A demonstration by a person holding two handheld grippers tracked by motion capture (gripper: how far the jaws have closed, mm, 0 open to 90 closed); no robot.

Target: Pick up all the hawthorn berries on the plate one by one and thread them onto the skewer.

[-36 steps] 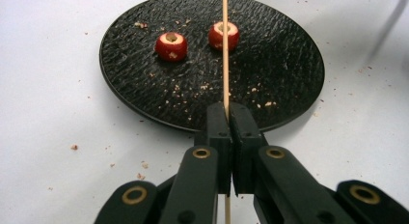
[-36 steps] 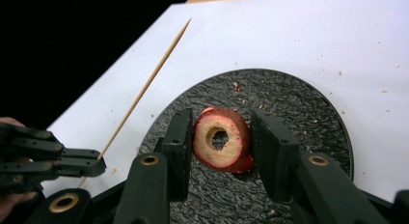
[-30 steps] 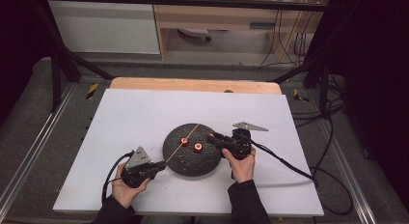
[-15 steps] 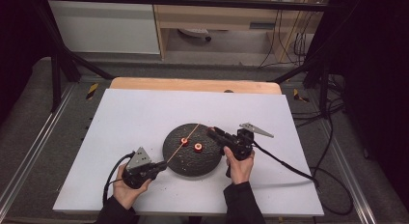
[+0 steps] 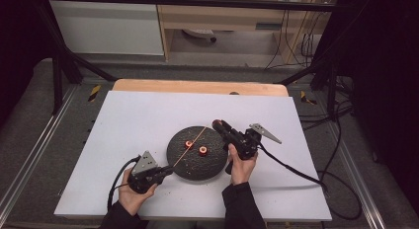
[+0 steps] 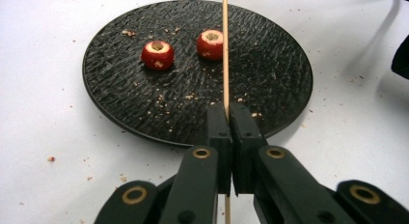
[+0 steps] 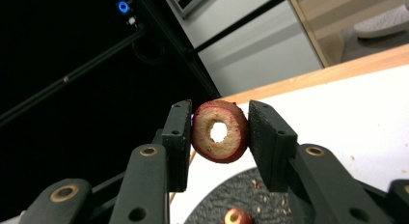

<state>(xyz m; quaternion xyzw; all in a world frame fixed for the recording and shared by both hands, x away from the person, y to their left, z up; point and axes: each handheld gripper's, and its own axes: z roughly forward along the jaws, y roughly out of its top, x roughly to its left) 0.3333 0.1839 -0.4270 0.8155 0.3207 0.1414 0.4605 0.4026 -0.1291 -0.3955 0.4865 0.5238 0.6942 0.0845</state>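
A black round plate (image 5: 197, 167) lies mid-table with two red cored fruit pieces (image 5: 188, 144) (image 5: 203, 150) on it. My left gripper (image 5: 169, 171) sits at the plate's near-left rim, shut on a thin wooden skewer (image 5: 179, 159) that slants across the plate. In the left gripper view the jaws (image 6: 228, 107) pinch the skewer (image 6: 224, 64), which passes beside the two pieces (image 6: 157, 54) (image 6: 210, 43). My right gripper (image 5: 217, 124) hovers over the plate's far-right edge. It (image 7: 219, 113) is shut on a third red fruit ring (image 7: 236, 134), whose hole faces the camera.
Crumbs are scattered on the plate (image 6: 144, 98) and the white tabletop (image 5: 128, 120). A wooden strip (image 5: 197, 86) runs along the table's far edge. Cables (image 5: 296, 172) trail from the right gripper across the table's right side. Dark frame bars (image 7: 96, 64) stand beyond.
My right gripper has tipped, and its jaws with the fruit ring now point further up the picture toward the skewer's far end. The left gripper and skewer have stayed put.
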